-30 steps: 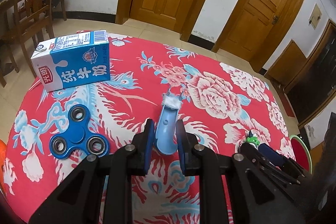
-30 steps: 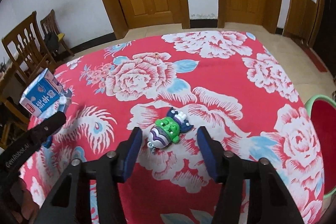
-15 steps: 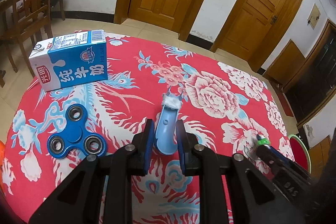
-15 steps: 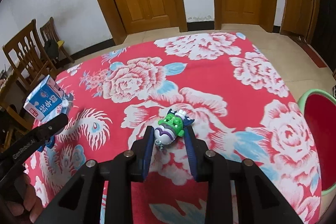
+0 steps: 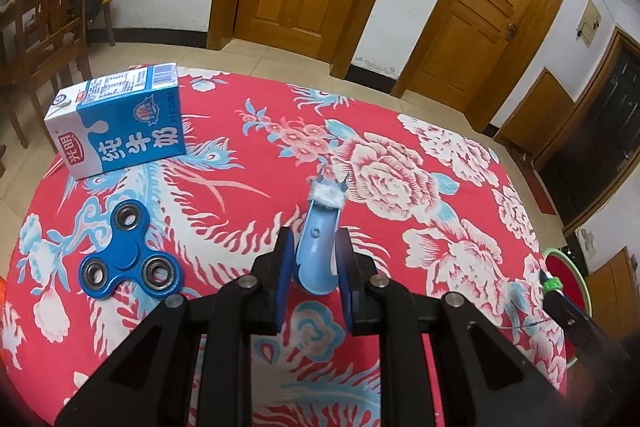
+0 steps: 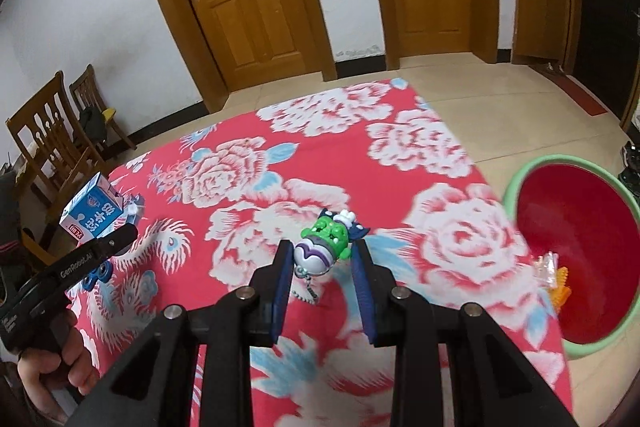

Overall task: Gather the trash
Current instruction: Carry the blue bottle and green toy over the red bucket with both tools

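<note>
Even, soft indoor light; strong fisheye bending and dark vignetted corners; right wrist view slightly motion-blurred.

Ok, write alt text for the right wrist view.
The right tongs grip a green and purple toy keychain above a red floral tablecloth. A red basin with a green rim sits to the right, a blue milk carton far left.
</note>
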### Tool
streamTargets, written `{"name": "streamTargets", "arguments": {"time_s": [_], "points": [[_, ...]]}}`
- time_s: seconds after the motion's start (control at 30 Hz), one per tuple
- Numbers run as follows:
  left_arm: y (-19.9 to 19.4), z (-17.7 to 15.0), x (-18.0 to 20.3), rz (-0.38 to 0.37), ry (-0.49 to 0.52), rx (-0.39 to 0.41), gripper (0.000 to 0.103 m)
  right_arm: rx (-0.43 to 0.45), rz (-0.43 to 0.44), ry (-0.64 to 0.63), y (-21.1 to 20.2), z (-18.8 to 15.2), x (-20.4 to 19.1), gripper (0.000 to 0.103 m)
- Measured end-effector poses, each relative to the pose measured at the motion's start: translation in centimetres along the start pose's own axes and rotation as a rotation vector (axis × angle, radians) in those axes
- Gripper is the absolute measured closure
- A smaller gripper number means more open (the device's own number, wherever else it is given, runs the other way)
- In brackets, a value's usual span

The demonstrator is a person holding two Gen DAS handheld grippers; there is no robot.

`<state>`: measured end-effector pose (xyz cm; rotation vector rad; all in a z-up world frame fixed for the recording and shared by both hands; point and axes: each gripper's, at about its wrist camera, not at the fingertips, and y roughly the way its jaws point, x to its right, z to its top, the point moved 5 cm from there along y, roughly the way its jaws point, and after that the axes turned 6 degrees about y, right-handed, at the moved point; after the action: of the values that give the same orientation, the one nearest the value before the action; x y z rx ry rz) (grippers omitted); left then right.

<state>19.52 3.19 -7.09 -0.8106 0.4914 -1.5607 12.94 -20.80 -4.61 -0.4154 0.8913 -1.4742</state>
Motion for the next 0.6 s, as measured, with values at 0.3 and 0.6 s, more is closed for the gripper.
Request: {"name": "streamTargets", "arguments": {"time_s": [0.3, 0.6], "points": [[-0.8, -0.3, 3.4, -0.016, 0.063, -0.012, 0.083, 0.055, -0.029, 0.097, -3.5, 0.3, 5.4, 0.071], [-1.8, -1.0, 9.0, -0.124, 0.127, -0.04, 0.083, 0.125, -0.074, 0.209, -6.7, 0.7, 11.5, 0.071]]}}
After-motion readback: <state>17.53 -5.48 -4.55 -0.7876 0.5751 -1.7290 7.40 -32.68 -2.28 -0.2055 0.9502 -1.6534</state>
